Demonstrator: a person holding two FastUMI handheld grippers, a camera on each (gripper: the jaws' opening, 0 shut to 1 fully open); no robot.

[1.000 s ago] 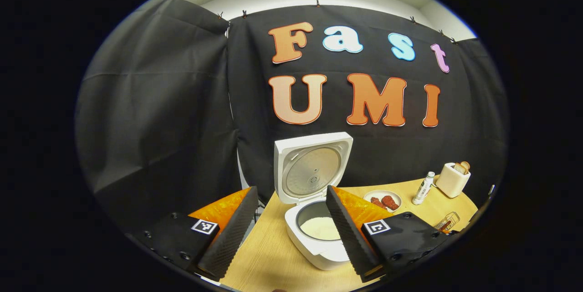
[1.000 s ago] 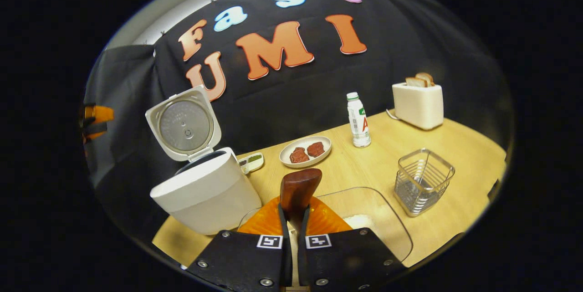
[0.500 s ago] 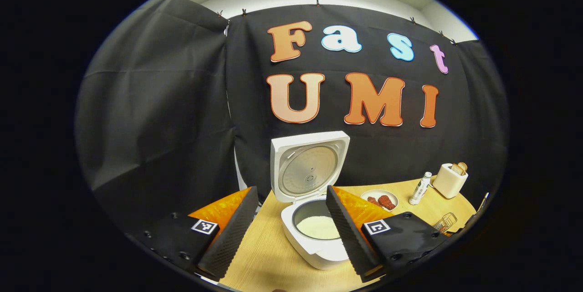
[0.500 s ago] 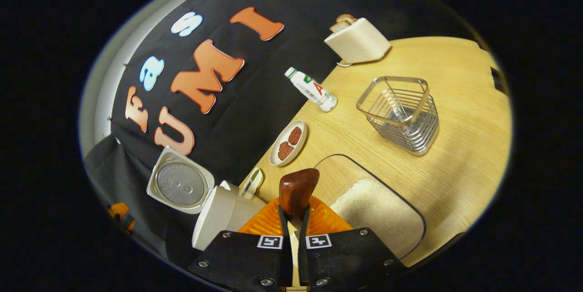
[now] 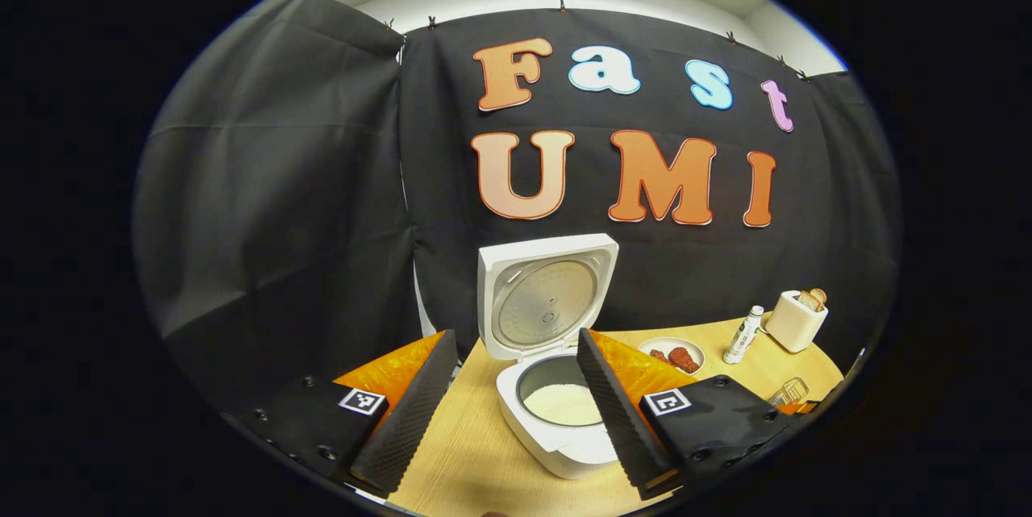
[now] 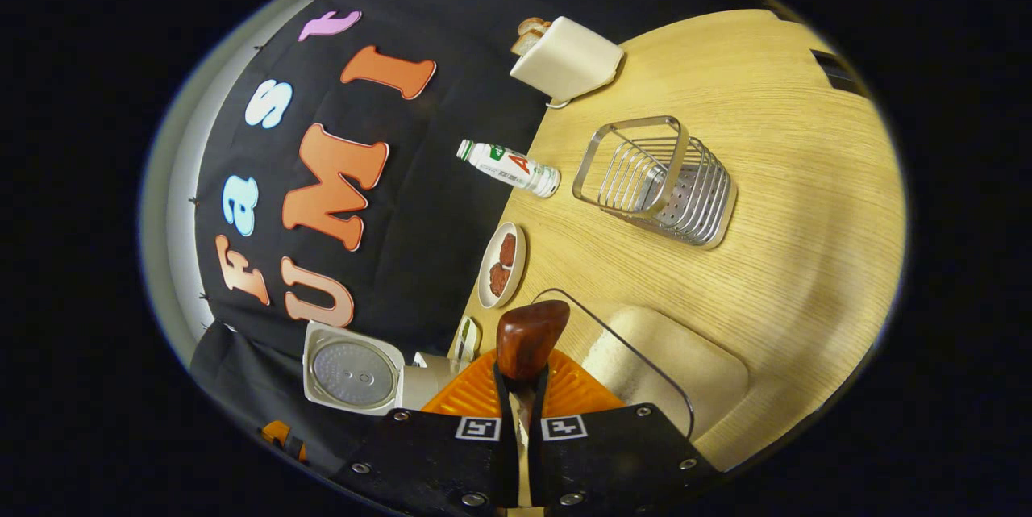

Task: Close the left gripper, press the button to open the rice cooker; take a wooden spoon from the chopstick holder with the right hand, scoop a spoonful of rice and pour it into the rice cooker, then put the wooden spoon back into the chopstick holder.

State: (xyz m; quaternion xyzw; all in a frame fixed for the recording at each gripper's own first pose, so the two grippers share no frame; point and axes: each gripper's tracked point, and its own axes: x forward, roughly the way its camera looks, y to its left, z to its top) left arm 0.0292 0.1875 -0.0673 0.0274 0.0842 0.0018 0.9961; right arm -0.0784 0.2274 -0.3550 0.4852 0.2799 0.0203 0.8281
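Wooden spoon (image 6: 528,337), dark brown and glossy, is pinched between the two fingers of the right gripper (image 6: 520,388), its rounded end poking out past them at six o'clock in the right gripper view, which is rolled hard to one side. Just past it at five o'clock sits a clear container (image 6: 645,364) with white rice, and at seven o'clock the rice cooker (image 6: 379,376) with its lid (image 6: 351,373) swung open. Beyond the spoon, toward the centre, a plate (image 6: 501,265) carries two reddish-brown pieces; a small dish (image 6: 465,338) lies between it and the cooker. Farther on, around one o'clock, the wire chopstick holder (image 6: 657,182) stands on the wooden table (image 6: 806,178), well apart from the spoon. A white bottle (image 6: 508,168) beside it has a green and red label, too small to read. Farthest, at twelve o'clock, a cream toaster (image 6: 568,59) holds bread. In the left gripper view the left gripper (image 5: 516,412) is spread wide and holds nothing; each finger block carries a square black-and-white marker. Between the fingers the cooker's pot (image 5: 556,400) shows white rice inside, its lid upright behind.
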